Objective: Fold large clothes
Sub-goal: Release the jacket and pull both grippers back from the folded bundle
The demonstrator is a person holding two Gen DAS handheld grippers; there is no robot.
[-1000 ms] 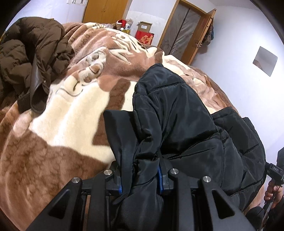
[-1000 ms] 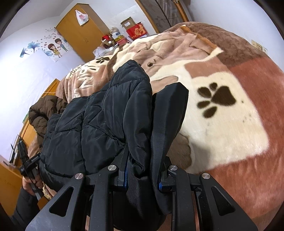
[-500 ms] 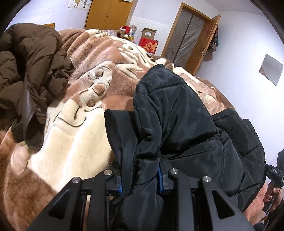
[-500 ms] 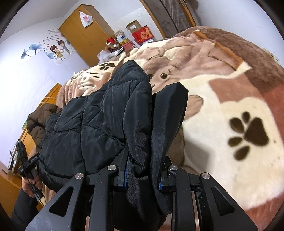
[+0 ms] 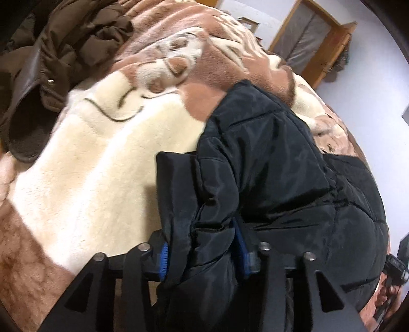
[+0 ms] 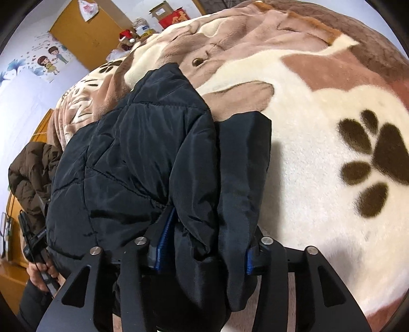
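A black padded jacket (image 5: 268, 178) hangs bunched between my two grippers above the bed. My left gripper (image 5: 204, 250) is shut on a thick fold of it, the cloth spilling over both blue-edged fingers. In the right wrist view the same black jacket (image 6: 143, 153) fills the left half, and my right gripper (image 6: 204, 245) is shut on another fold of it. The far end of the jacket rests on the blanket. The fingertips of both grippers are hidden under the cloth.
A brown and cream plush blanket (image 5: 102, 153) with a paw print (image 6: 370, 163) covers the bed. A brown padded coat (image 5: 51, 51) lies heaped at the left. A wooden wardrobe (image 6: 84, 33) and boxes (image 6: 173, 15) stand beyond the bed, a doorway (image 5: 309, 38) further off.
Both grippers have moved forward and lower over the bed with the jacket in them, so the blanket looks closer. The grip on the jacket is unchanged.
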